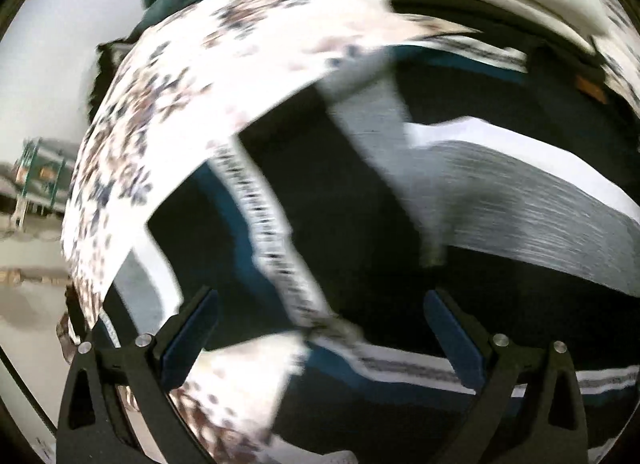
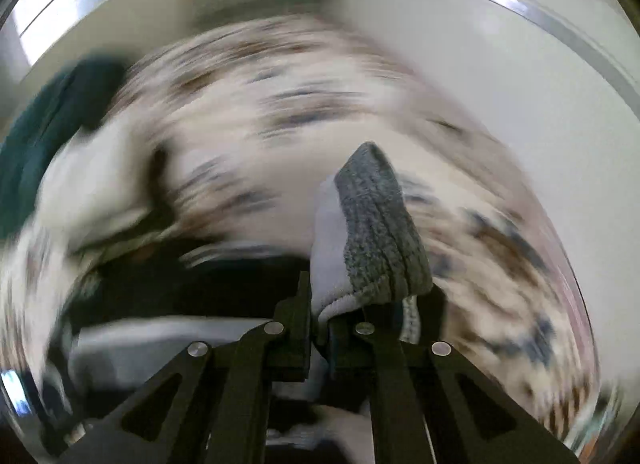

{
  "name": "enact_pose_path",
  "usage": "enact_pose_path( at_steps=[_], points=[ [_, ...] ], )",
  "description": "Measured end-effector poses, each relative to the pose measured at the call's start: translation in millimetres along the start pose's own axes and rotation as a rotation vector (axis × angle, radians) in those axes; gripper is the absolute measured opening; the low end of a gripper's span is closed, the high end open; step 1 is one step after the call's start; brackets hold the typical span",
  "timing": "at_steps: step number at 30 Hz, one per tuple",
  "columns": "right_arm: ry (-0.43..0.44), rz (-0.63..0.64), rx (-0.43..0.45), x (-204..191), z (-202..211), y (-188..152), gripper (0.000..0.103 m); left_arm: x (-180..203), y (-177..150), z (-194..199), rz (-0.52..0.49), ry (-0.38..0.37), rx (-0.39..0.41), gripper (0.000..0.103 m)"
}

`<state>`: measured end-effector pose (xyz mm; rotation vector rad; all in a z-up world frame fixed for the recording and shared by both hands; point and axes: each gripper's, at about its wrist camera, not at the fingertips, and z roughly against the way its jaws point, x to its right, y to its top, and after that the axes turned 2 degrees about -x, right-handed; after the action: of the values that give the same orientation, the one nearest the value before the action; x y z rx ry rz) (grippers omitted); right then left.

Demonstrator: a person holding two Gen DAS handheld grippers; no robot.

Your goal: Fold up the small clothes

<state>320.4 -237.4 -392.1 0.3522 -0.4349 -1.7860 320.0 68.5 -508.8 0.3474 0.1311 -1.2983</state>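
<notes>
Blurred clothes [image 1: 180,104]; sock [image 2: 372,232] end hidden

Sock [image 2: 372,232] sticks up between my right gripper's [image 2: 320,320] fingers, patterned cloth [image 2: 280,104] behind it. Under my left gripper [image 1: 320,328], dark garment [image 1: 360,224] lies on patterned cloth, second sock [image 1: 520,200] on garment, right of centre.

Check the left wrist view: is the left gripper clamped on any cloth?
No. The left gripper stands wide open, its fingers apart above the clothes.
</notes>
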Motion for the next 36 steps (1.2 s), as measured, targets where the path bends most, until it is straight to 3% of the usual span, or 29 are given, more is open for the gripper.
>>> enact_pose_path(
  at_steps=[4,8,11,14,17,19,20,21,25,30,32,36],
  points=[
    [0.047,0.414,0.02,-164,-44,-31,0.006,-37,-2,-10,0.075,0.01,-0.015,0.103],
    [0.09,0.682,-0.012,-297,-82,-92,0.006,-63,-6,-19,0.119,0.016,-0.03,0.103],
    [0.104,0.793,-0.037,-355,-97,-131,0.006,-83,-8,-22,0.144,0.012,-0.032,0.103],
    [0.085,0.843,-0.084,-386,-112,-159,0.006,-98,-9,-23,0.161,0.01,-0.032,0.103],
    [0.093,0.797,-0.188,-385,-124,-168,0.013,-121,-15,-22,0.193,-0.021,-0.037,0.103],
    [0.191,0.692,-0.269,-373,-123,-161,0.035,-136,-22,-18,0.215,-0.045,-0.034,0.103],
    [0.245,0.621,-0.304,-360,-120,-155,0.055,-145,-26,-16,0.232,-0.066,-0.034,0.103],
    [0.279,0.557,-0.325,-346,-116,-151,0.064,-161,-34,-15,0.267,-0.09,-0.042,0.103],
    [0.363,0.321,-0.406,-296,-101,-138,0.067,-217,-68,-19,0.417,-0.128,-0.106,0.103],
    [0.324,0.2,-0.421,-260,-105,-133,0.067,-291,-131,-47,0.711,-0.223,-0.214,0.103],
    [0.305,0.16,-0.436,-251,-104,-112,0.067,-310,-156,-71,0.822,-0.303,-0.258,0.103],
    [0.254,0.131,-0.477,-260,-113,-112,0.067,-336,-195,-128,1.098,-0.491,-0.326,0.1]
  ],
)
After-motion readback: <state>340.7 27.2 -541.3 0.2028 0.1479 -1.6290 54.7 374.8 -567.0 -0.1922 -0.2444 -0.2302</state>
